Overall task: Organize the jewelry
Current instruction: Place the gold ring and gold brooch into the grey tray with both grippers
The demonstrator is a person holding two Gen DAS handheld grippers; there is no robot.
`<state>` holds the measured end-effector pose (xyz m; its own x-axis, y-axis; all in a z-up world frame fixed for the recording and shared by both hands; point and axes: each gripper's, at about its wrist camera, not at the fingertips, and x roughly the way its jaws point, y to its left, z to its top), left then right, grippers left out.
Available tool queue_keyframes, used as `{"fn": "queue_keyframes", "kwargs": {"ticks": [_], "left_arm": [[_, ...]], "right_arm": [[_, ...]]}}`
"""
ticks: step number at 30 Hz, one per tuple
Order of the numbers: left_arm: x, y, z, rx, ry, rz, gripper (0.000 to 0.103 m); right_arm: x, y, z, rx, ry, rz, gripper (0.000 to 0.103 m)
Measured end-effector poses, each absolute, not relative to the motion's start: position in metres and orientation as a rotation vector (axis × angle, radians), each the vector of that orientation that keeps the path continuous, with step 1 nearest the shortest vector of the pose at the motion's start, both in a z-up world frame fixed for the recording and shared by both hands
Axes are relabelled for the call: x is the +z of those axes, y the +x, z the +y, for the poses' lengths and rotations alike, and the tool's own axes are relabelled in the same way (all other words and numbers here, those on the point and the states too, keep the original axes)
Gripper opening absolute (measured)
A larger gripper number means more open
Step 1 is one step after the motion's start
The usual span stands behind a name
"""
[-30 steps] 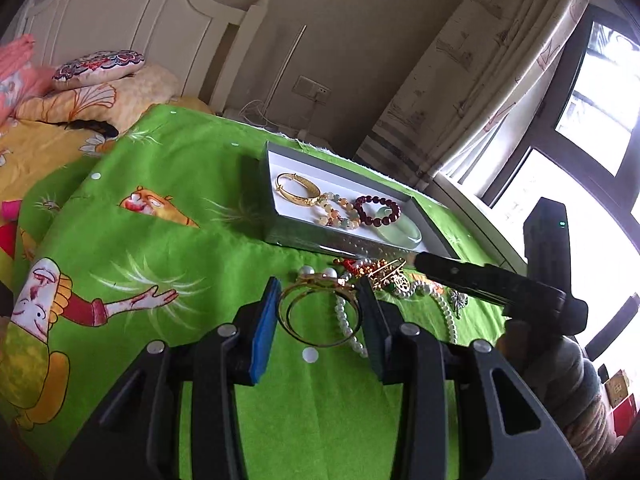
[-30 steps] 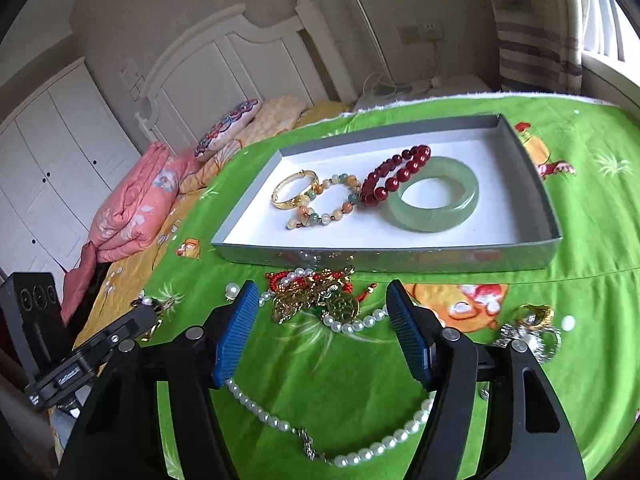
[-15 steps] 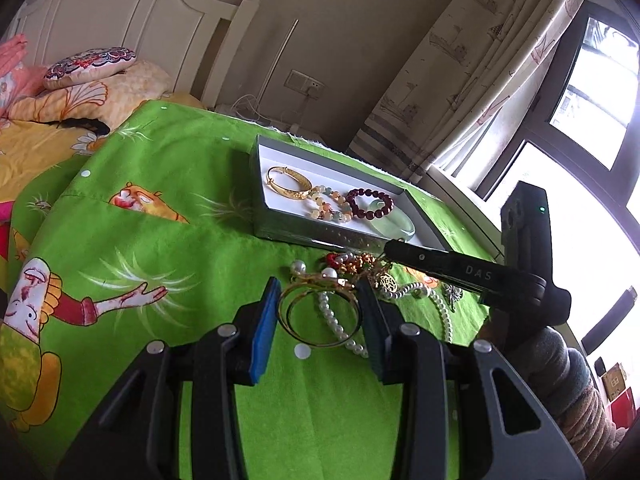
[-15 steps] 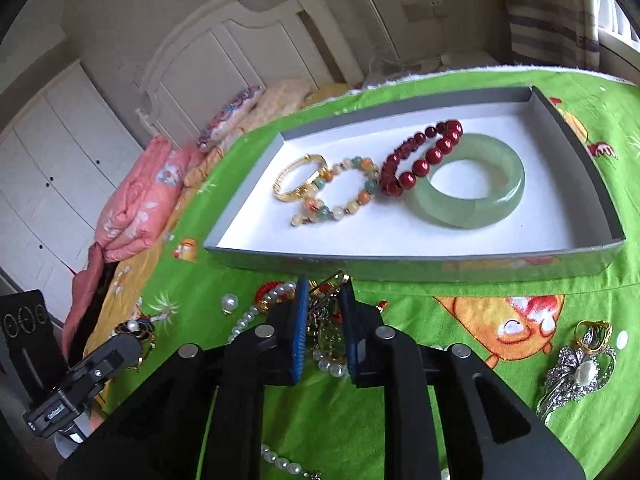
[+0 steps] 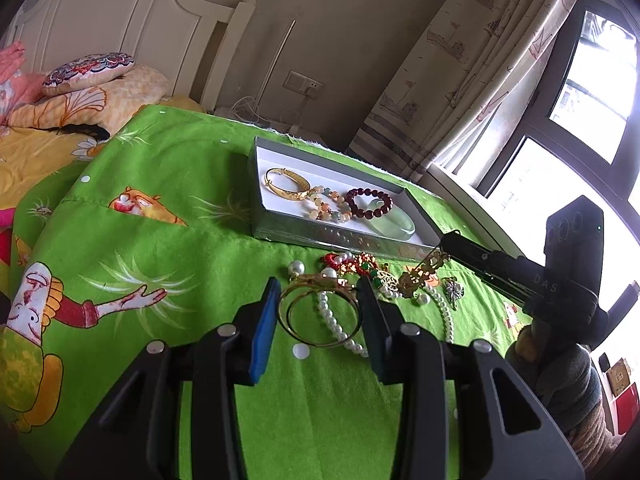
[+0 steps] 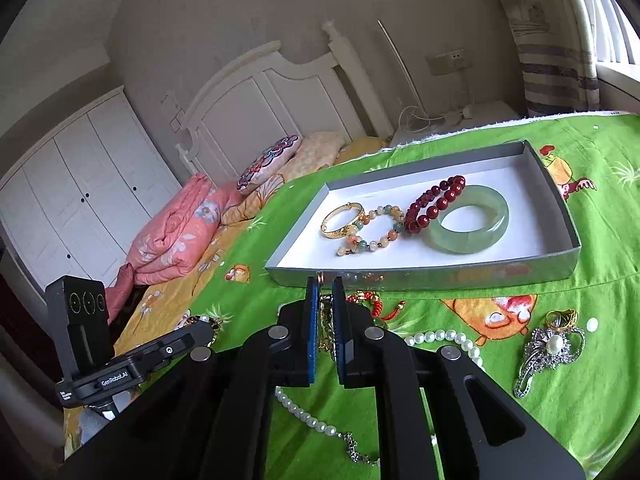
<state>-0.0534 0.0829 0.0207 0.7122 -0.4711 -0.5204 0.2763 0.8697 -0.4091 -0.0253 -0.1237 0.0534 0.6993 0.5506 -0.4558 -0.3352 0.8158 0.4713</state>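
Observation:
A grey tray with a white floor holds a gold bangle, a mixed bead bracelet, a dark red bead bracelet and a green jade bangle. My right gripper is shut on a gold chain piece, lifted just in front of the tray's near wall. My left gripper is shut on thin gold bangles and holds them above the green cloth. A pearl necklace and red and gold pieces lie loose in front of the tray.
A silver pearl brooch and a gold ring lie on the cloth at the right. Pillows and a pink quilt lie on the bed behind. A window and curtain are to the right.
My right gripper has closed on the gold chain piece and lifted it off the cloth. My left gripper has stayed on the gold bangles, drawing back slightly.

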Motion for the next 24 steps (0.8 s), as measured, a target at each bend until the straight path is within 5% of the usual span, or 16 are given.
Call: {"fn": "queue_keyframes", "kwargs": {"ticks": [24], "left_arm": [[0.063,0.04,0.0,-0.428,-0.146,0.699,0.038]], "right_arm": [[0.068,0.015,-0.22,0.301,0.529,0.53,0.01]]}}
